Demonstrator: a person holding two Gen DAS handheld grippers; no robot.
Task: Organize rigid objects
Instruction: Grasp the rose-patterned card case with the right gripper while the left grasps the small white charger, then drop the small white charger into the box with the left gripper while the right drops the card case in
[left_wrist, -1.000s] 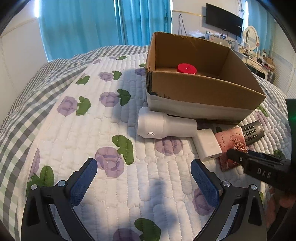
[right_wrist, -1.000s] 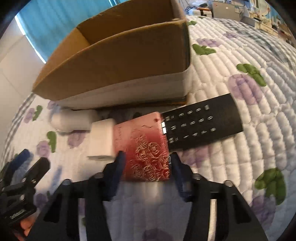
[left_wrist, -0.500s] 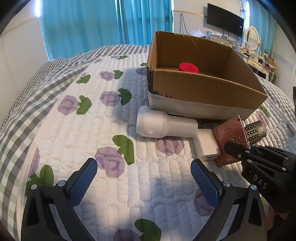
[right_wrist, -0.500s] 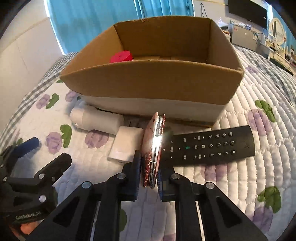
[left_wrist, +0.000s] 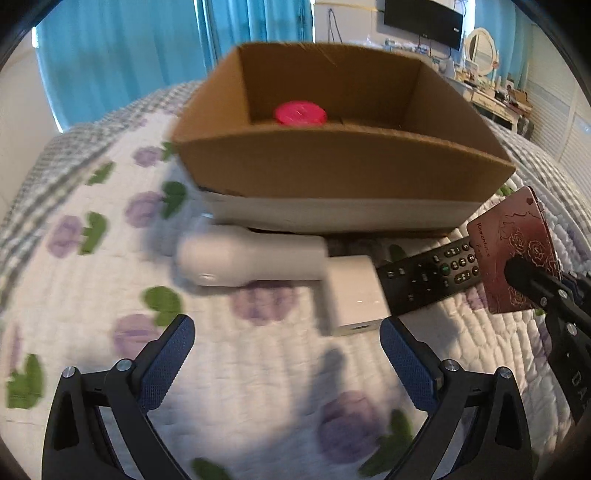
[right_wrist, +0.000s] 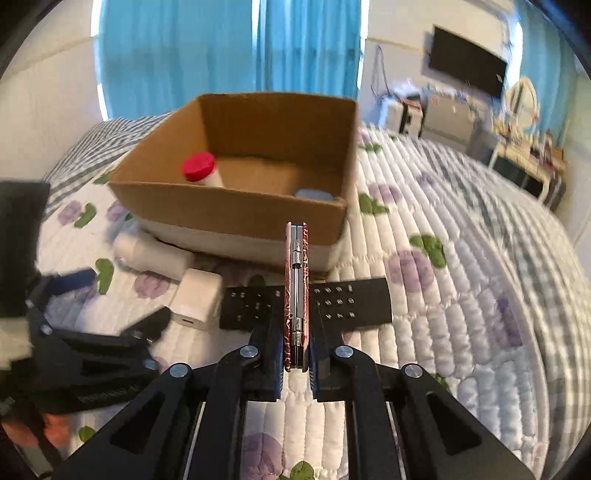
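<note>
My right gripper (right_wrist: 294, 343) is shut on a red rose-embossed case (right_wrist: 295, 280), held on edge above the bed; the case also shows in the left wrist view (left_wrist: 517, 254). Under it lies a black remote (right_wrist: 351, 301), also in the left wrist view (left_wrist: 424, 277). A white charger block (left_wrist: 354, 295) and a white cylindrical device (left_wrist: 247, 260) lie in front of an open cardboard box (left_wrist: 332, 170). A red-lidded jar (right_wrist: 201, 170) stands inside the box. My left gripper (left_wrist: 286, 350) is open and empty, just short of the charger.
The quilted bedspread (left_wrist: 92, 266) with purple flowers covers the bed. Blue curtains (right_wrist: 229, 48) hang behind the box. A dresser with a mirror (right_wrist: 517, 122) and a wall television (right_wrist: 469, 66) stand to the right.
My right gripper has lifted the red case clear of the remote and turned it on edge toward the box. My left gripper has moved forward and right toward the charger.
</note>
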